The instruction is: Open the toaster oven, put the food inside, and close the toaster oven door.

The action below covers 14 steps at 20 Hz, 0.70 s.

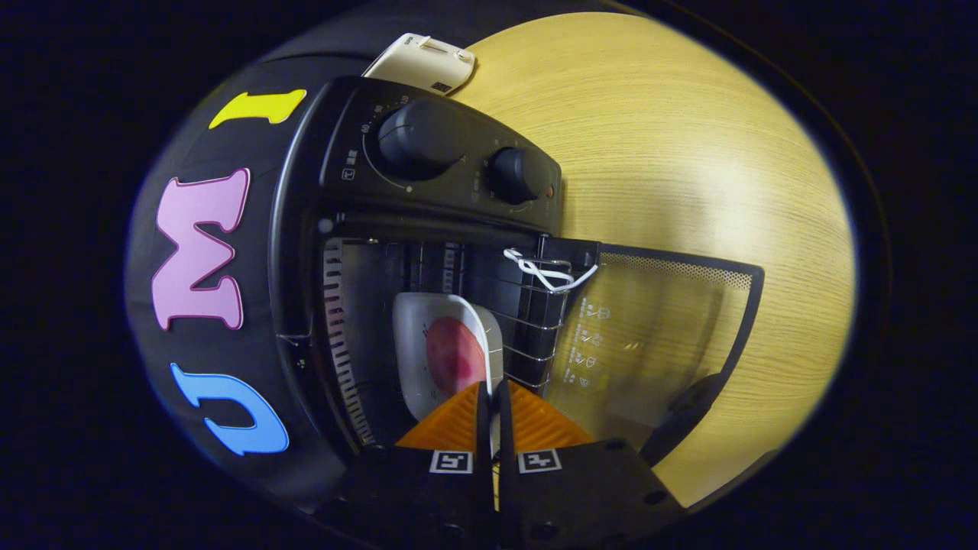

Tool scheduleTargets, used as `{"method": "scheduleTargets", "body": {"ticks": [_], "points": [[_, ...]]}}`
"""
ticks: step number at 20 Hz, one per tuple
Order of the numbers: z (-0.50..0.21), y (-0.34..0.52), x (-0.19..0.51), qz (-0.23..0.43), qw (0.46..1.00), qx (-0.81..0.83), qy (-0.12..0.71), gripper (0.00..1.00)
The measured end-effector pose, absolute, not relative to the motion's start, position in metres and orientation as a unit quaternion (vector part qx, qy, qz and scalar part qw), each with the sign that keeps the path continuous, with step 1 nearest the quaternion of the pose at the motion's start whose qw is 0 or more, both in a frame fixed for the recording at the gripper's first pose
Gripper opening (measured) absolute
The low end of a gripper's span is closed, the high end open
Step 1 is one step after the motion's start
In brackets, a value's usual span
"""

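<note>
Pale wooden tabletop (688, 153) carries my black toaster oven (428, 198), glass door (657, 336) open. My gripper (493, 397) pinches the white plate's (443, 359) rim, pink food (454, 355) inside the cavity. Letting go off-level could tip it off the wire rack (527, 328).

The claw (493, 397) is seen from behind, along its two fingers (458, 428), which are shaped as ridged wedges tapering toward their tips. Each finger is mounted on a dark, blocky carrier. A small square black-and-white marker is fixed at the base of each finger, one on each carrier. Round holes, possibly screw recesses, are set into the dark body lower down. The fingers are drawn close together, with a thin gap left between them.
</note>
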<state>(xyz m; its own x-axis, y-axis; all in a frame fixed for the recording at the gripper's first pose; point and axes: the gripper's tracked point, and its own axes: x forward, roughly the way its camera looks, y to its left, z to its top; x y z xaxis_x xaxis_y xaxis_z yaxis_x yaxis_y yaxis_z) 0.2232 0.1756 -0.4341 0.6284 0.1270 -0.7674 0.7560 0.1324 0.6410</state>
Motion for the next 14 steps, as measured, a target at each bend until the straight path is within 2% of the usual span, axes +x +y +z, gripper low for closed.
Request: {"method": "scheduleTargets", "body": {"ticks": [7, 9, 10, 12, 13, 14], "points": [[-0.426, 0.187, 0.217, -0.212, 0.627, 0.656, 0.364, 0.14], [-0.422, 0.189, 0.214, -0.202, 0.618, 0.663, 0.371, 0.34], [-0.42, 0.192, 0.211, -0.198, 0.616, 0.663, 0.377, 0.48], [-0.417, 0.192, 0.201, -0.192, 0.622, 0.651, 0.39, 0.61], [-0.418, 0.192, 0.194, -0.19, 0.626, 0.642, 0.4, 0.62], [-0.417, 0.194, 0.187, -0.184, 0.628, 0.634, 0.412, 0.74]]}}
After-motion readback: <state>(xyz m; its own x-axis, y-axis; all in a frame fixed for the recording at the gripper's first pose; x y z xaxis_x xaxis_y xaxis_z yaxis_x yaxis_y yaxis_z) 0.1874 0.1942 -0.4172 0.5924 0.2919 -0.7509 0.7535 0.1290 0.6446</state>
